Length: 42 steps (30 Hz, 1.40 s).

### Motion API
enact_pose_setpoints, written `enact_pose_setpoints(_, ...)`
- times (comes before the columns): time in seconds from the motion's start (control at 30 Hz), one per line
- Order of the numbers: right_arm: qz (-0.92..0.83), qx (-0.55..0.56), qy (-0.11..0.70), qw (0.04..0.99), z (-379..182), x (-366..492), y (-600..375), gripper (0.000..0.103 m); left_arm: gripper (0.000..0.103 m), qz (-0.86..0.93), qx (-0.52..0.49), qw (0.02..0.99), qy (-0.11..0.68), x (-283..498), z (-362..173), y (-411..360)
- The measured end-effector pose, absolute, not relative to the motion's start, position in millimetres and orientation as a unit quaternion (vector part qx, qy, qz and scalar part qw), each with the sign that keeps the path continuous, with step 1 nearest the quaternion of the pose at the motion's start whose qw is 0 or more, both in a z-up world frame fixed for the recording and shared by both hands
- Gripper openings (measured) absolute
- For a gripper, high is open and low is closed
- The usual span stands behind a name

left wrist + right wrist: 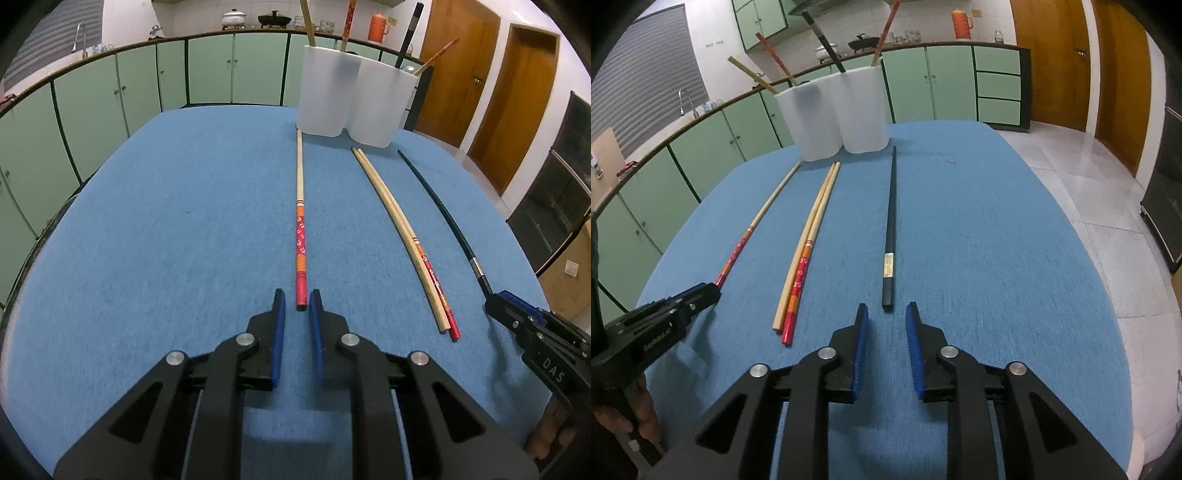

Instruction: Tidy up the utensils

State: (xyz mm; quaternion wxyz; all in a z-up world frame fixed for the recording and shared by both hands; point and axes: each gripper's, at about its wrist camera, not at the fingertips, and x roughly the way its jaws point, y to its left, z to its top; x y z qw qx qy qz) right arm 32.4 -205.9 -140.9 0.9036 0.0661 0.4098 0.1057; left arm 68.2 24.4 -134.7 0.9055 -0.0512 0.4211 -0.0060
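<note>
Left wrist view: the left gripper (297, 306) hangs low over the blue desk (166, 240), its fingers (279, 332) a narrow gap apart and holding nothing. A red-handled chopstick (300, 221) lies on the cloth with its butt end just ahead of that gap, at 12 o'clock, its pale tip running up to the left cup (325, 88). At 2 o'clock lies a pair (402, 240), one plain wood, one red-ended, side by side and touching. Farther out at 2 o'clock lies a black chopstick (439, 210), its near end hidden by the right gripper (496, 301) at 3 o'clock. The right cup (380, 103) touches the left one; chopsticks stand in both.

Right wrist view: the right gripper's (886, 314) fingers (916, 347) stand somewhat wider apart, empty. The black chopstick (891, 229) lies with its butt at 12 o'clock, just ahead of the gap. The pair (807, 247) lies at 10 o'clock, the single red one (757, 221) beyond it, its end at the left gripper (713, 290) at 9 o'clock. Both cups (834, 118) stand at the far edge, around 11 o'clock.
</note>
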Motion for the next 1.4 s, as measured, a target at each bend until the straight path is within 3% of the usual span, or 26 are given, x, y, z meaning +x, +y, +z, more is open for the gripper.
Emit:
enact_pose_setpoints(0.27, 0.093, 0.052, 0.416, 0.903, -142.0, 38.1, -198.2, 0.018, 0.013, 0.003, -0.039, 0.903, 0.427, 74.6, -134.3, 15.9)
enact_pose_setpoints(0.4, 0.086, 0.046, 0.418, 0.903, -142.2, 38.9, -196.8, 0.007, 0.005, -0.002, -0.035, 0.902, 0.431, 75.7, -135.7, 13.0)
enact_pose_setpoints(0.63, 0.087, 0.054, 0.405, 0.908, -137.0, 35.0, -202.0, 0.006, 0.005, -0.002, -0.038, 0.905, 0.423, 71.8, -130.8, 15.5)
enact_pose_setpoints(1.4, 0.124, 0.063, 0.225, 0.964, 33.6, 42.3, -240.5, 0.006, 0.005, -0.018, -0.037, 0.977, 0.209, 58.3, 43.7, 23.3)
